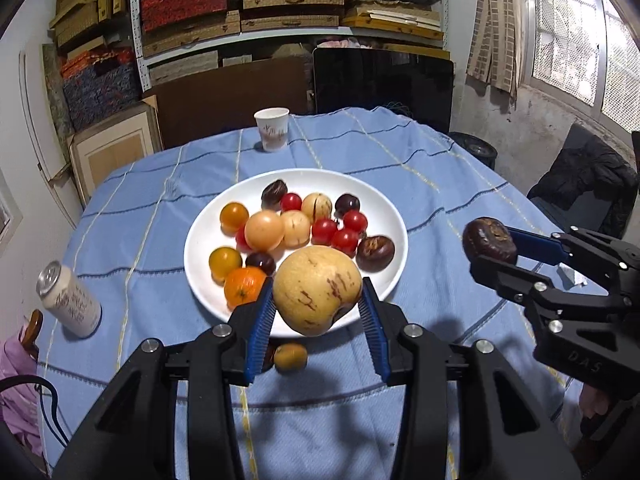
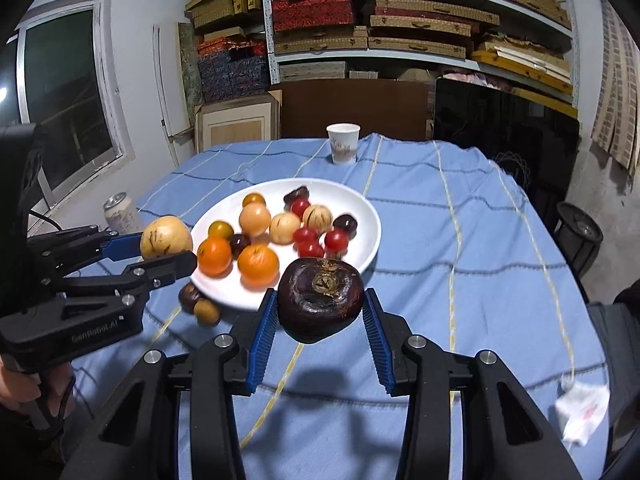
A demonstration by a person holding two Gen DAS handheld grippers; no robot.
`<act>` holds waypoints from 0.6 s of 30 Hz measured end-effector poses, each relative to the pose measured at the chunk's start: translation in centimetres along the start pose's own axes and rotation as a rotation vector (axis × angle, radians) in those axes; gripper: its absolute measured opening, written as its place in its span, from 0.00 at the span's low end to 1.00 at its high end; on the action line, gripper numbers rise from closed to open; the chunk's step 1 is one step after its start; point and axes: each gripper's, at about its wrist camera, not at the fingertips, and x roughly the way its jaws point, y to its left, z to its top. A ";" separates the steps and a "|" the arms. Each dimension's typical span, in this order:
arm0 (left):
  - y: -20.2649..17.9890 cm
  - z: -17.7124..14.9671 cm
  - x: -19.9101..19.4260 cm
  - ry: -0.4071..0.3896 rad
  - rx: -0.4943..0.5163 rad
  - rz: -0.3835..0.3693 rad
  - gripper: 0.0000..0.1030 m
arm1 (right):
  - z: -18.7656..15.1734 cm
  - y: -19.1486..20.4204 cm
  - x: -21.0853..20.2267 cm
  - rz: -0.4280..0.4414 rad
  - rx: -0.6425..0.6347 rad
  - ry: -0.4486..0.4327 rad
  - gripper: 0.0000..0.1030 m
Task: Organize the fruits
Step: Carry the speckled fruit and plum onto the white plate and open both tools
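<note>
A white plate [image 1: 200,248] on the blue tablecloth holds several fruits: cherry tomatoes [image 1: 340,232], oranges [image 1: 243,286], pale round fruits and dark ones. My left gripper [image 1: 318,312] is shut on a large yellow pear [image 1: 316,288] held above the plate's near rim; it also shows in the right wrist view [image 2: 166,237]. My right gripper [image 2: 320,316] is shut on a dark purple mangosteen [image 2: 320,304], held right of the plate [image 2: 360,208]; it also shows in the left wrist view [image 1: 489,240]. Two small fruits, one brown [image 2: 207,312] and one dark [image 2: 189,295], lie on the cloth by the plate.
A paper cup [image 1: 272,128] stands at the table's far edge. A drink can [image 1: 68,300] stands at the left. A crumpled white paper [image 2: 580,408] lies at the right front. Shelves of boxes and a dark panel stand behind the table.
</note>
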 end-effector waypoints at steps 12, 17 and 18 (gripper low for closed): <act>3.0 4.6 5.6 0.033 -0.049 0.036 0.40 | 5.4 -0.2 7.3 0.022 -0.028 0.047 0.42; 5.1 4.3 5.6 0.037 -0.084 0.021 0.40 | 6.1 -0.5 8.3 0.029 -0.007 0.048 0.42; 5.1 4.0 5.4 0.032 -0.069 0.032 0.40 | 5.8 -0.4 8.3 0.036 -0.015 0.048 0.42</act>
